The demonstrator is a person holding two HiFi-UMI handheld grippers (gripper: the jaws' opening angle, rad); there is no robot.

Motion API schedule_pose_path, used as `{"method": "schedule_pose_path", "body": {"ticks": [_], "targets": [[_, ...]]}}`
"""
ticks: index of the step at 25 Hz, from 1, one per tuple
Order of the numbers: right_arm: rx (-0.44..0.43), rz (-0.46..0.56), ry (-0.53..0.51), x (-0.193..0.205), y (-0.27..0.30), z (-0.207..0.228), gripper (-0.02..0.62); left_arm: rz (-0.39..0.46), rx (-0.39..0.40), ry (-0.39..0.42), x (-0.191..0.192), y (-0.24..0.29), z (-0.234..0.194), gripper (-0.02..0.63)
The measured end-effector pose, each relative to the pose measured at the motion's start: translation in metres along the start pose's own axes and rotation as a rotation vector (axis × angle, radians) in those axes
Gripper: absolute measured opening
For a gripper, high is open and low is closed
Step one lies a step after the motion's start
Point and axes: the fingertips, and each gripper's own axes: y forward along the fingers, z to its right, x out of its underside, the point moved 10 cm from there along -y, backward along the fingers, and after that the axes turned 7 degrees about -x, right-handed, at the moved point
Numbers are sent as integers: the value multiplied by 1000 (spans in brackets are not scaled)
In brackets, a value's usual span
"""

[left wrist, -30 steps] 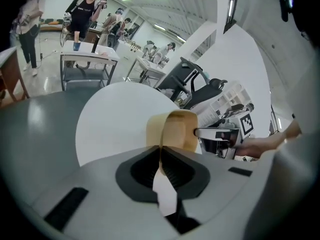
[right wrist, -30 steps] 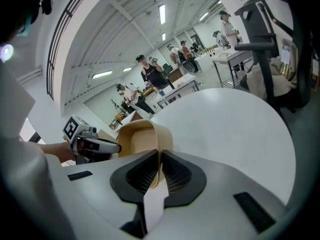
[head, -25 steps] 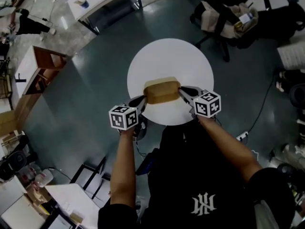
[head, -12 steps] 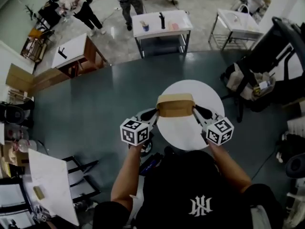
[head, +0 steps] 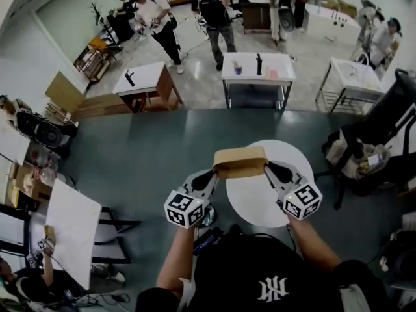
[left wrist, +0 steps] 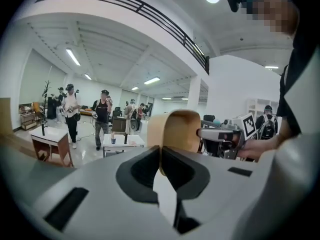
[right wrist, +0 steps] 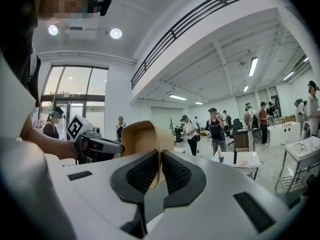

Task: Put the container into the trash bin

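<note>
Currently the container [head: 240, 162], a tan, rounded box, is held in the air between the two grippers and rests on no surface. In the head view it appears over the far left edge of the round white table [head: 260, 203], which lies below it.

Left gripper [head: 213, 174]: its jaws stand narrow, with the dark pads pinched on the thin wall at the container's left end. The left gripper view shows that wall running between the pads, with the right gripper beyond the box.

Right gripper [head: 269, 169]: its jaws also stand narrow, clamped on the wall at the container's right end. The right gripper view shows the tan wall caught between the ribbed pads, with the left gripper on the far side.

Both marker cubes point back toward the person, whose forearms [head: 174, 265] reach forward from the lower edge of the head view.

Surroundings: a white rectangular table [head: 257, 67] carrying small items stands beyond the dark floor area, with a wooden-sided desk [head: 146, 80] to its left. Several people stand near the top edge. A chair loaded with bags [head: 356, 155] stands right of the round table.
</note>
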Motion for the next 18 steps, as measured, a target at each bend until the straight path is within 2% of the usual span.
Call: {"method": "schedule_pose_path", "body": {"ticks": [5,12,18], "targets": [[-54,29,-42,-7,-21,-11,51,22,-55,-4,0,-22,29,15],[-161,28,-8,1,-26,-32,51,31,-156,12,9,-66,52,17],[-280,18,8,13,-15,-58,51,37,-253,-37,31,-114,65,17]]}}
